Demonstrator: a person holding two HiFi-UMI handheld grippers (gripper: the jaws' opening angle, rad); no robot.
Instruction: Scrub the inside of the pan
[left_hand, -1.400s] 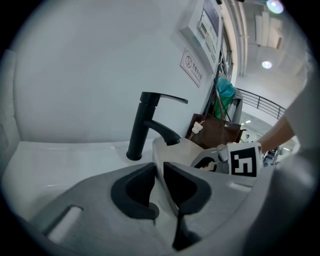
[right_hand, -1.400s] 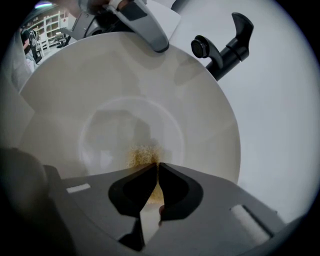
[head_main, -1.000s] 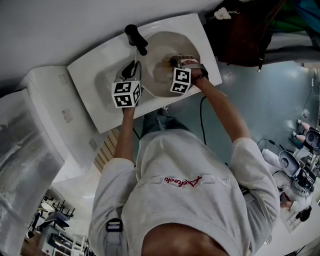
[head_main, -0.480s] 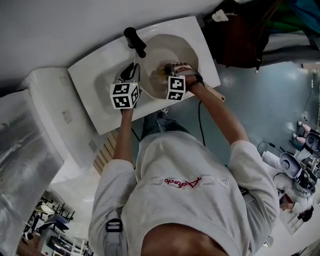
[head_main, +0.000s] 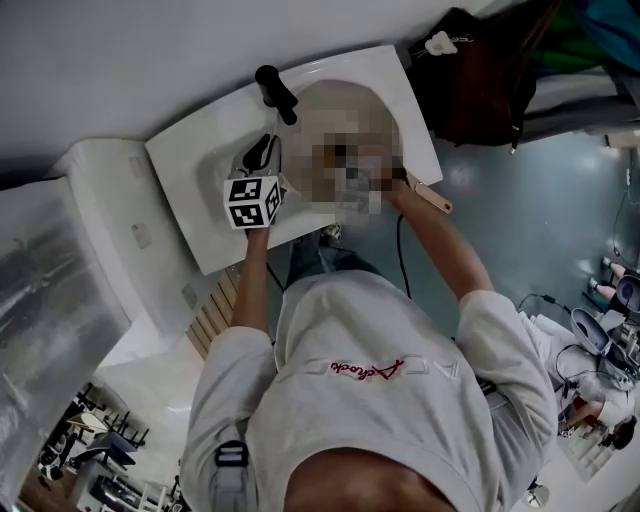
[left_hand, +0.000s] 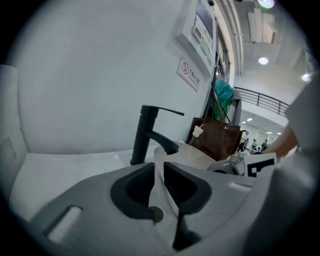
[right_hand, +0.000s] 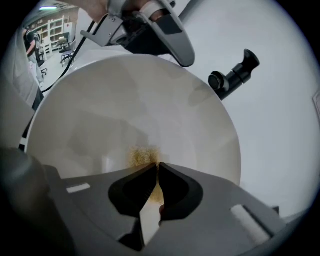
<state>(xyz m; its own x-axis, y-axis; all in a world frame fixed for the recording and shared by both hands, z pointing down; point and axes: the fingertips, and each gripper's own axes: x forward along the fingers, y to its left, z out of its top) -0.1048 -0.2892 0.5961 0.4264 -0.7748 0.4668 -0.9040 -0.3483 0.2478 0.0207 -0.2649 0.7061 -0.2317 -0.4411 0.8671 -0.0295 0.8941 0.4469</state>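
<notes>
Pan (right_hand: 135, 100) sits in the white sink (head_main: 200, 190), open side up, with the black faucet (right_hand: 235, 72) just outside its rim at 2 o'clock in the right gripper view. Right gripper (right_hand: 156, 167) is inside the bowl: jaws nearly closed, pinching a small yellow-brown scrub pad (right_hand: 142, 156) that presses on the pan floor near the 6 o'clock side. All the remaining floor and far wall lie from the jaws toward 12 o'clock. Left gripper (left_hand: 159, 167) is the brace, jaws narrow and clamped across the thin pan wall at the far rim, 12 o'clock from the pad. In the head view the bowl and the right gripper are under a mosaic patch. A pale bar that looks like the pan's handle (head_main: 432, 196) sticks out at about 4 o'clock. My read: the scrub stroke runs along the 6–12 line, toward the left gripper's clamp. The right gripper does the work; the left only steadies the pan.
</notes>
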